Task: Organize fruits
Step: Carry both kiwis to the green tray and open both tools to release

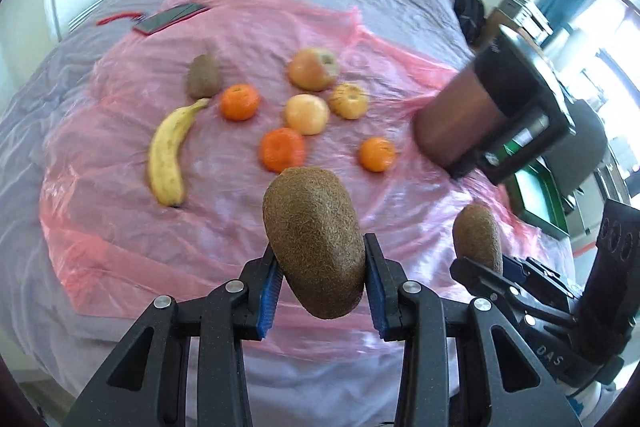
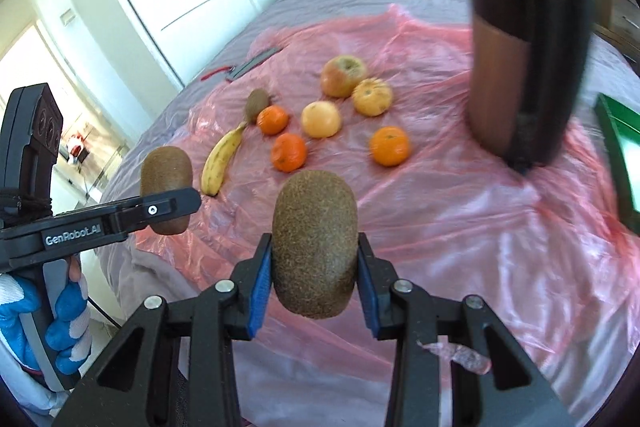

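Left claw (image 1: 320,277) and right claw (image 2: 314,273) (side by side, raised) each clamp a kiwi (image 1: 314,239).

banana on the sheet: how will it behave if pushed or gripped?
The banana is curved and lies flat on its side, so it would probably pivot or slide, not roll. The pink plastic sheet under it looks thin and wrinkled and may bunch up with a push. Its speckled yellow skin suggests ripeness, so a hard pinch could bruise it.

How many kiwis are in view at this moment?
3: one kiwi held in the left gripper, one in the right gripper, and one lying on the pink sheet beside the banana's tip.
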Tool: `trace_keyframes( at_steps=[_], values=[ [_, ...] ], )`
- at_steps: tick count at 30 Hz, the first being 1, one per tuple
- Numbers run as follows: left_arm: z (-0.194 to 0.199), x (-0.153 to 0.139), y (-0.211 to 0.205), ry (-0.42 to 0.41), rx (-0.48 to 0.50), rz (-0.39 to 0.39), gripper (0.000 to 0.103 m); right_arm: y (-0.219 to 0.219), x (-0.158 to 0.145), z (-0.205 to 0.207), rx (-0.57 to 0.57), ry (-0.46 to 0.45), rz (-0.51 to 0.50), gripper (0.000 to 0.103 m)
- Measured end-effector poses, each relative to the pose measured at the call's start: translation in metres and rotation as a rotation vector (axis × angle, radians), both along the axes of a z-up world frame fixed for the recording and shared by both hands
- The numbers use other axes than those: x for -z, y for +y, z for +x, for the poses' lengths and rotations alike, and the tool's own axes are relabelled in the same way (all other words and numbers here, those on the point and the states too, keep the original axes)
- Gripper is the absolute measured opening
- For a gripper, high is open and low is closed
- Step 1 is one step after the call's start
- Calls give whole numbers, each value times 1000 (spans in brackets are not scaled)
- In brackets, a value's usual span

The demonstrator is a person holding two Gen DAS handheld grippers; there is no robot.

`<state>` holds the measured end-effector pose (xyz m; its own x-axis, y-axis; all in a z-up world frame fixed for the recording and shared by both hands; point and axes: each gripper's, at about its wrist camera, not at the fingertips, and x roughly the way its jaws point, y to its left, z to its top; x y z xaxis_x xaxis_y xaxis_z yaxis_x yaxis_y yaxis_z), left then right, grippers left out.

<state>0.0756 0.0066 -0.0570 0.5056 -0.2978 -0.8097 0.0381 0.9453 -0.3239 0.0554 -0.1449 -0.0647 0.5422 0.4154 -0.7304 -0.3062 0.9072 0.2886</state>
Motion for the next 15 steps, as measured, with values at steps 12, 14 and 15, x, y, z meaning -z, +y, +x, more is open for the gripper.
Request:
trace_keyframes(
  at_steps=[12, 14, 15],
  values=[
    [1, -46, -175, -35, 341, 5, 33, -173, -33, -20, 283, -76, -3, 4],
    [8, -51, -207, -38, 392, 13, 33, -202, -37, -18, 326, -89, -15, 4],
    [12, -53, -227, -41, 424, 19, 33, -219, -39, -16, 349, -95, -24, 4]
  ],
)
